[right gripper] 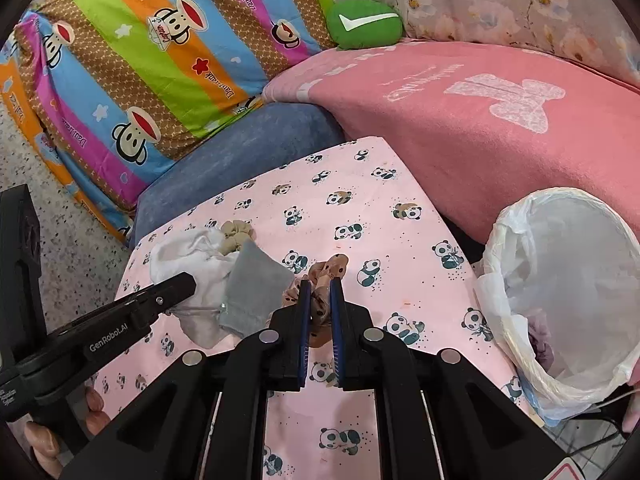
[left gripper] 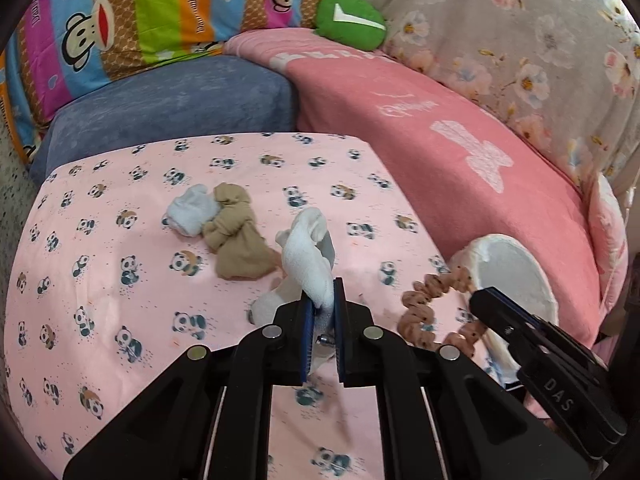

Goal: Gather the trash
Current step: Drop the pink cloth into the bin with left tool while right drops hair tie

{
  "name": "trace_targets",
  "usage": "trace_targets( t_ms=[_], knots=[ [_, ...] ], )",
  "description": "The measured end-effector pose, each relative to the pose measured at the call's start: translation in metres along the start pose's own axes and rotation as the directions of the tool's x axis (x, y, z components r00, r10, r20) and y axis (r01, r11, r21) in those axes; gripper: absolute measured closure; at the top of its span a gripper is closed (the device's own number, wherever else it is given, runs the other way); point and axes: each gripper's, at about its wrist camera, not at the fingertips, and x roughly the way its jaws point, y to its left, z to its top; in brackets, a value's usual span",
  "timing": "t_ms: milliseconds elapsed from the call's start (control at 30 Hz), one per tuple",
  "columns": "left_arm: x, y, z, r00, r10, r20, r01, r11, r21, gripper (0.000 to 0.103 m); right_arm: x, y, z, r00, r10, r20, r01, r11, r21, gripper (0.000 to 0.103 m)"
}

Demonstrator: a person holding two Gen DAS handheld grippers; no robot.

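The left tool [left gripper: 322,300] pinches a white sock [left gripper: 308,256] above the panda-print worktop [left gripper: 120,280]; the right tool [right gripper: 320,296] pinches a brown scrunchie [right gripper: 326,276] over it. Right of the worktop, the lined bin [right gripper: 560,280] stands against a pink-covered sofa [right gripper: 500,140].

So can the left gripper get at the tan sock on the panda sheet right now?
Probably not yet: the left gripper is shut on a white sock. The tan sock lies uncovered just ahead.

Two wrist fisheyes, both tilted down over the panda sheet [left gripper: 120,280].
Left looks close from 7 o'clock, right from 5; both share the sheet, bin [right gripper: 560,280] and green cushion [left gripper: 350,20] at 12.
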Motion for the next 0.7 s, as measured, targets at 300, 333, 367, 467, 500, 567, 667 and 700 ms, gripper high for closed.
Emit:
trace_targets(
  t_ms=[300,333,367,467,500,567,667,700],
  knots=[
    [-0.015,-0.021,-0.01,0.997,-0.076,0.001,0.076,0.996,0.056,0.093,-0.029,-0.011,-0.004,0.999,-0.001,0.037,0.0,1.0,0.027,0.093],
    [-0.015,-0.022,-0.011,0.997,-0.082,-0.006,0.082,0.995,0.054,0.093,-0.032,-0.012,-0.005,0.999,-0.001,0.04,0.0,1.0,0.027,0.093],
    [-0.015,-0.022,-0.012,0.996,-0.086,-0.013,0.087,0.995,0.049,0.093,-0.033,-0.013,-0.005,0.999,-0.001,0.041,0.0,1.0,0.027,0.093],
    [-0.014,-0.022,-0.014,0.998,-0.066,-0.018,0.067,0.997,0.045,0.092,-0.039,-0.015,-0.007,0.999,0.0,0.047,-0.001,1.0,0.03,0.093],
    [-0.014,-0.022,-0.015,0.998,-0.062,-0.02,0.062,0.997,0.041,0.092,-0.042,-0.017,-0.007,0.999,0.001,0.05,-0.002,1.0,0.031,0.093],
    [-0.014,-0.02,-0.018,0.998,-0.057,-0.022,0.058,0.998,0.035,0.092,-0.043,-0.017,-0.008,0.999,0.0,0.053,-0.001,0.999,0.033,0.093],
    [-0.018,-0.02,-0.018,0.999,-0.052,-0.011,0.052,0.998,0.038,0.092,-0.046,-0.021,-0.009,0.998,-0.002,0.058,0.0,0.999,0.039,0.093],
    [-0.019,-0.02,-0.017,0.998,-0.055,-0.011,0.056,0.998,0.036,0.092,-0.048,-0.023,-0.009,0.998,-0.003,0.06,0.0,0.999,0.044,0.093]
  ],
)
